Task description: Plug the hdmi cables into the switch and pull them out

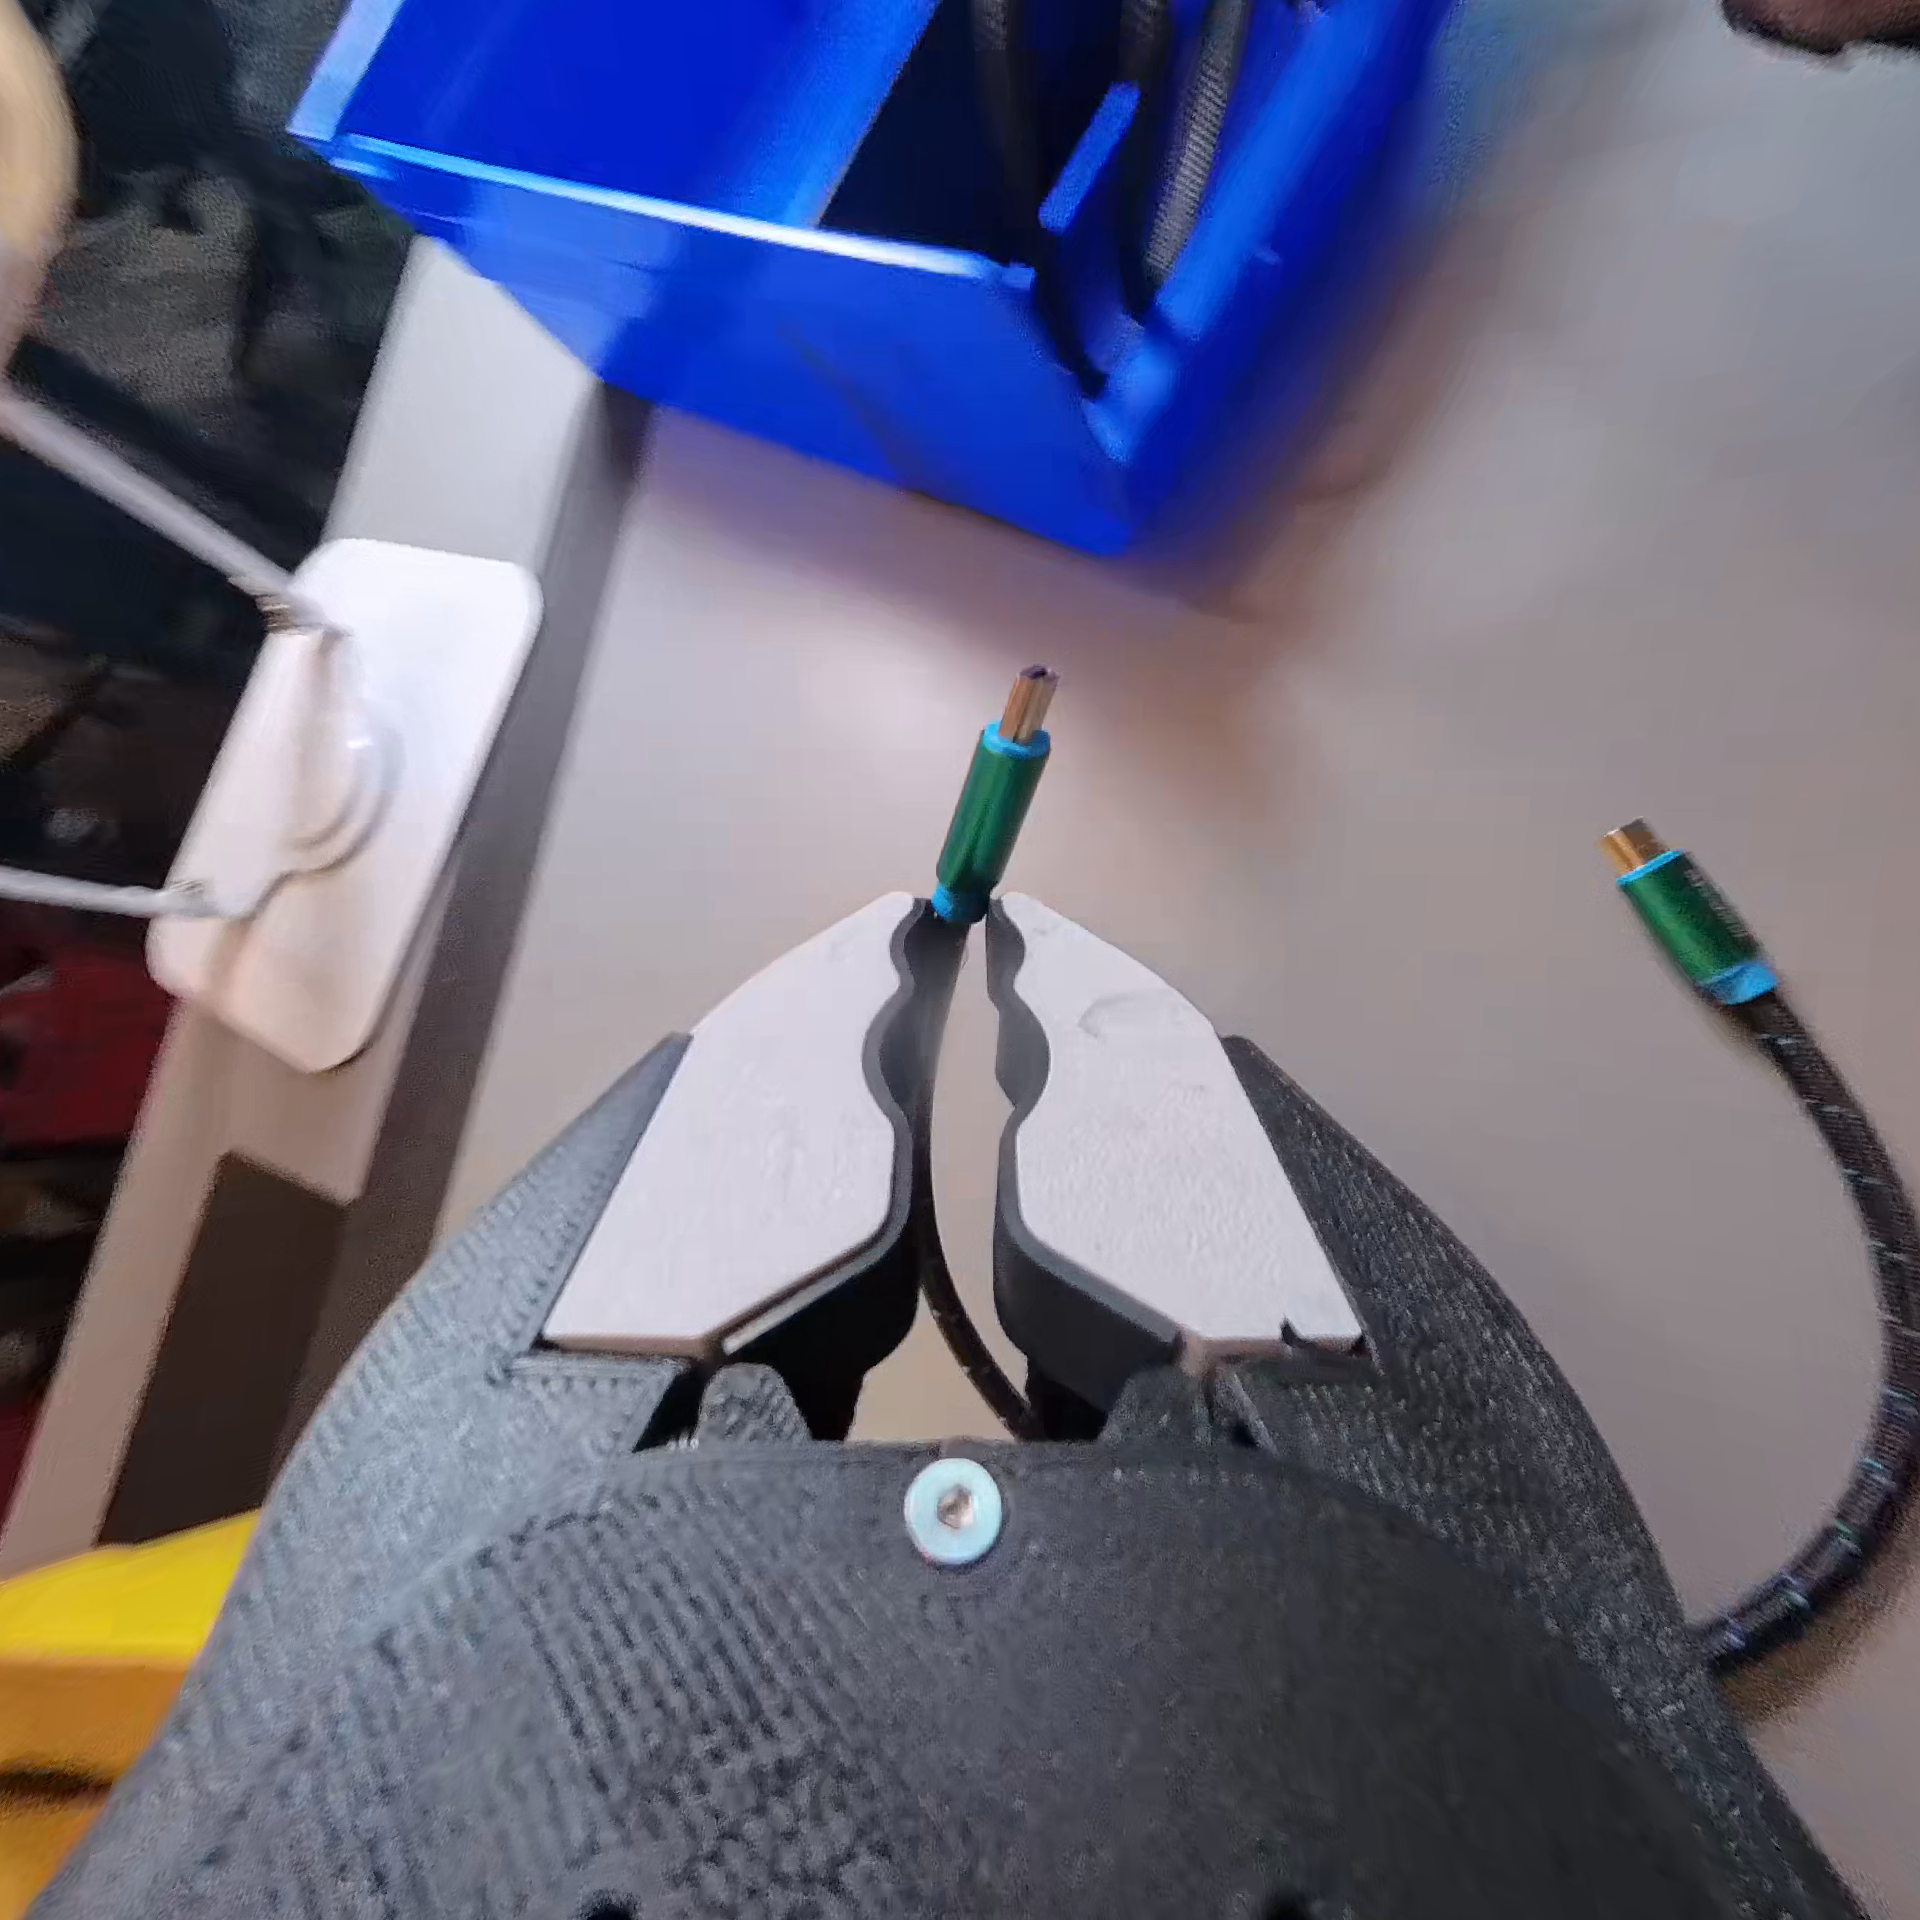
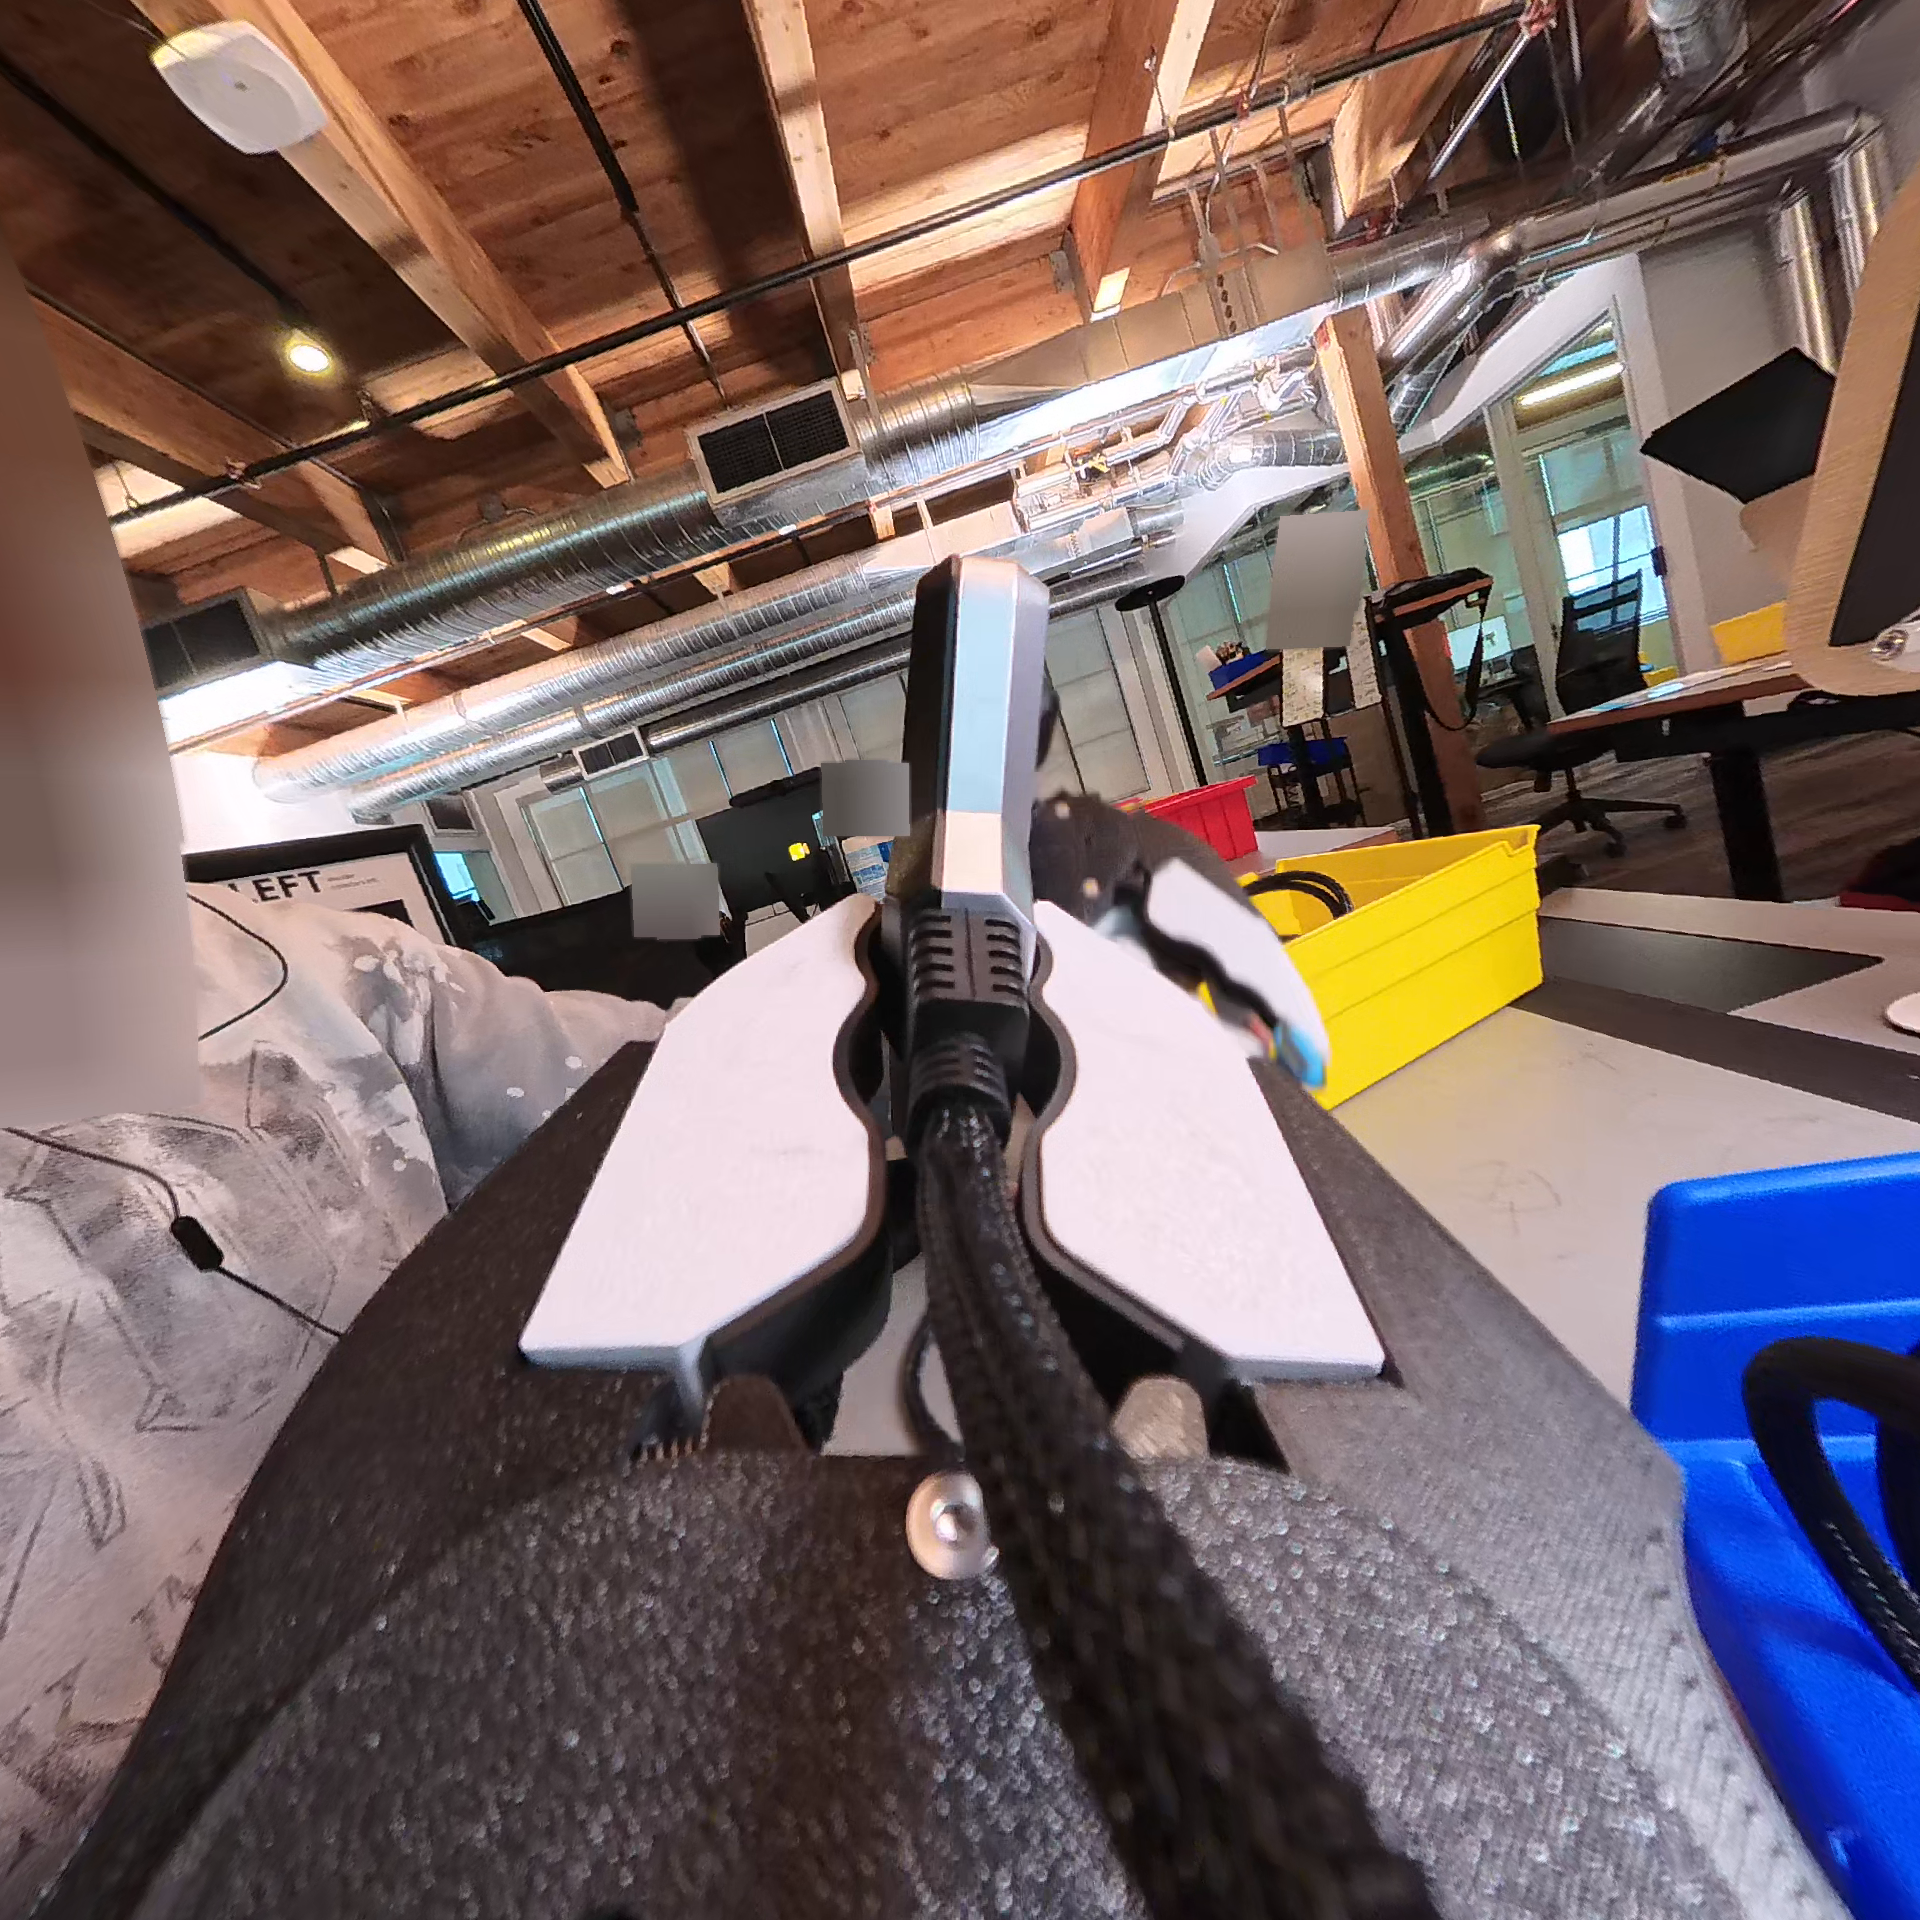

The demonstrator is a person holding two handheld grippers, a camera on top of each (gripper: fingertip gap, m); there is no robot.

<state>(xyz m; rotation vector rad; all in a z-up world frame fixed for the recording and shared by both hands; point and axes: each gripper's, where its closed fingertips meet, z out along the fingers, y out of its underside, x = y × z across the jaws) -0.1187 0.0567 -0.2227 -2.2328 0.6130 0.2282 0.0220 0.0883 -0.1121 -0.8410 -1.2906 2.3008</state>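
In the left wrist view my left gripper [image 1: 954, 906] is shut on a black braided HDMI cable just behind its green plug [image 1: 992, 805], whose gold tip points forward above the grey table [image 1: 1455, 644]. A second green HDMI plug [image 1: 1683, 914] with its braided cable lies on the table to the right. In the right wrist view my right gripper [image 2: 956, 914] is shut on the grey HDMI switch [image 2: 977, 727], gripped at its black strain relief, and holds it upright with its braided cable [image 2: 1039, 1351] trailing back. The left gripper [image 2: 1195, 935] shows blurred behind it.
A blue bin [image 1: 831, 270] with cables stands ahead on the table; it also shows in the right wrist view [image 2: 1787, 1351]. A white power strip [image 1: 343, 790] hangs at the table's left edge. A yellow bin [image 2: 1423, 935] sits farther right. A person's sleeve [image 2: 260, 1091] is at left.
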